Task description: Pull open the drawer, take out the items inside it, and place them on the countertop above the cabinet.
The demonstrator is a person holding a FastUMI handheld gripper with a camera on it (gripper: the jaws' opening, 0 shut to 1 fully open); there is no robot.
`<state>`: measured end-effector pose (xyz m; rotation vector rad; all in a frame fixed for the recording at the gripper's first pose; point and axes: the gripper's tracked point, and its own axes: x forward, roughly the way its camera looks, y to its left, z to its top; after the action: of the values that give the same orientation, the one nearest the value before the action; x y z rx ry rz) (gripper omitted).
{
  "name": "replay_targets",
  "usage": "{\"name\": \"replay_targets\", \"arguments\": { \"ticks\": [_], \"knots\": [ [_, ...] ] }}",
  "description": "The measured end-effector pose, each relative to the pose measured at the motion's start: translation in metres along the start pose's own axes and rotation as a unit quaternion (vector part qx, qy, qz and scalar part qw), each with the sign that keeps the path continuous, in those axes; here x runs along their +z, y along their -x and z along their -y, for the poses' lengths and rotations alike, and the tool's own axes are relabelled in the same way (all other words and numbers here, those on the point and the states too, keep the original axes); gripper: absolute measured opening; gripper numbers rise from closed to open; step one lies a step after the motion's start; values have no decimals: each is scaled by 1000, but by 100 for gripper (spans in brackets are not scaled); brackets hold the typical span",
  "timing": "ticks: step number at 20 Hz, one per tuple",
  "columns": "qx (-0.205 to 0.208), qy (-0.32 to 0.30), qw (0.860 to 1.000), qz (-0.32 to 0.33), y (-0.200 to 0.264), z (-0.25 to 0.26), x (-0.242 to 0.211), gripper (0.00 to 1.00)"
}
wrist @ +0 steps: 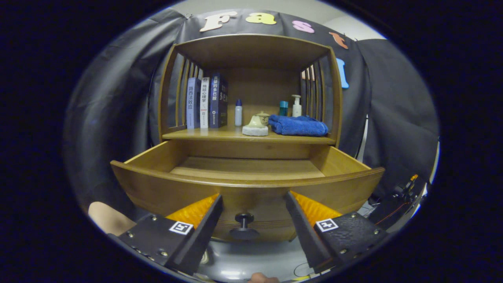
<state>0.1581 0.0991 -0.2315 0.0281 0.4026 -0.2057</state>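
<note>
The wooden drawer of the cabinet stands pulled out toward me, and the part of its floor that shows is bare wood. Its dark round knob sits on the curved front panel, between my two fingers and a little ahead of them. My gripper is open, fingers spread wide on either side of the knob and touching nothing. On the countertop above the drawer lie a folded blue towel and a pale ceramic piece.
Three upright books stand at the countertop's left, a small white bottle beside them, a teal-capped bottle and a pump bottle at the back right. Slatted side walls and a wooden top enclose the shelf. A person's hand shows by the left finger.
</note>
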Motion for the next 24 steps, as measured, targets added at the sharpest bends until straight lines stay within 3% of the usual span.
{"name": "replay_targets", "arguments": {
  "ticks": [15, 24],
  "knots": [
    [1, 4, 1000, 12, -33, -3, 20, 99],
    [-5, -16, 1000, 2, -82, -13, 25, 99]
  ]
}}
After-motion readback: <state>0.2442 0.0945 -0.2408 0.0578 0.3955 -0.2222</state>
